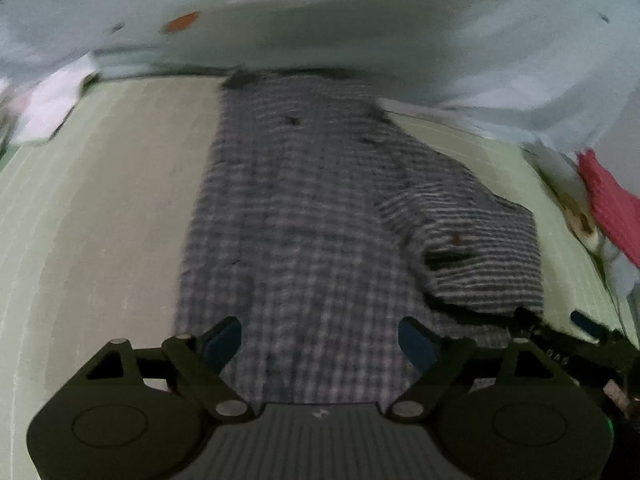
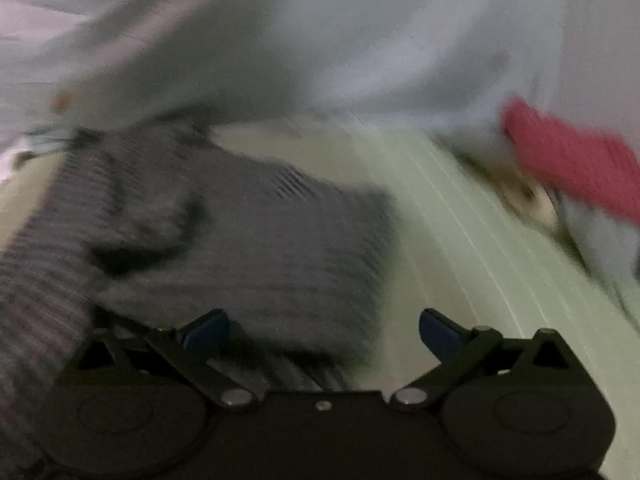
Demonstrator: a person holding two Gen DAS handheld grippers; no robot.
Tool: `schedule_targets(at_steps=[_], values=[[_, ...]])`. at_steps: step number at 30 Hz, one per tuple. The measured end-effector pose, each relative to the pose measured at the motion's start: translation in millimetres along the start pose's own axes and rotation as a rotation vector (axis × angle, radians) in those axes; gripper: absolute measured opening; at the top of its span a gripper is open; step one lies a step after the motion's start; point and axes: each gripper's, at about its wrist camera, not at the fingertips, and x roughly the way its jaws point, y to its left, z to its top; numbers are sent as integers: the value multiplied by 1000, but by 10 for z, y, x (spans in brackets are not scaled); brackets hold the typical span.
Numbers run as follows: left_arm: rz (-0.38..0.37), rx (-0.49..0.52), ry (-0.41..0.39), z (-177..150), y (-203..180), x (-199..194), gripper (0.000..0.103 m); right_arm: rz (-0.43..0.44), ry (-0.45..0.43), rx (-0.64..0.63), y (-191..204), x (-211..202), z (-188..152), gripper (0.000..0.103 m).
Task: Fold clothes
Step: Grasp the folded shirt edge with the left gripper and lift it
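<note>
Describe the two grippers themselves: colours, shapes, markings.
Left gripper: black body, round side housings, silver pivot screws, ribbed grey centre plate, dark blue finger pads. Right gripper: same black linkage and silver screws, brighter blue pads, smooth black centre.

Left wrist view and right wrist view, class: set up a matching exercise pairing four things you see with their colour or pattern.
Things:
1. shirt
2. bed sheet
3. cloth at the right edge
4. finger pads

Colours:
A. red
B. pale green with thin lines
C. blue
D. grey check

Pairs: 1-D, 2-B, 3-A, 4-C
</note>
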Motion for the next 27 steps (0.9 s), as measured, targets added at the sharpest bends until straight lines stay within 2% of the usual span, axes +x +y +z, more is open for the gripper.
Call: schedule_targets(at_steps=[4,9,12,14,15,18,19,20,27], values=[[-44,127,1,104,-317,122,88,-58,32,89,-190,111,-96,103],[-91,245,-3,224,-673,362,84,-77,59,147,-284,234,-97,103],[-101,310,6,288,-855,539,72,-77,72,154,-324,271,-103,103],[-106,354,0,310,-955,666,58,-74,75,164,-333,277,-113,103],[-98,369,2,320,-995,720,55,-75,77,167,-333,286,-109,103],[-75,393,16,345,-1079,888,31,-77,81,160,-306,280,-82,103],[-70,387,22,353,-1084,918,12,-79,80,155,-295,280,-77,103],[-72,377,18,364,-1075,918,7,-82,80,148,-283,276,-74,103],[-71,323,-95,488,-912,647,4,-88,74,104,-199,228,-49,103]])
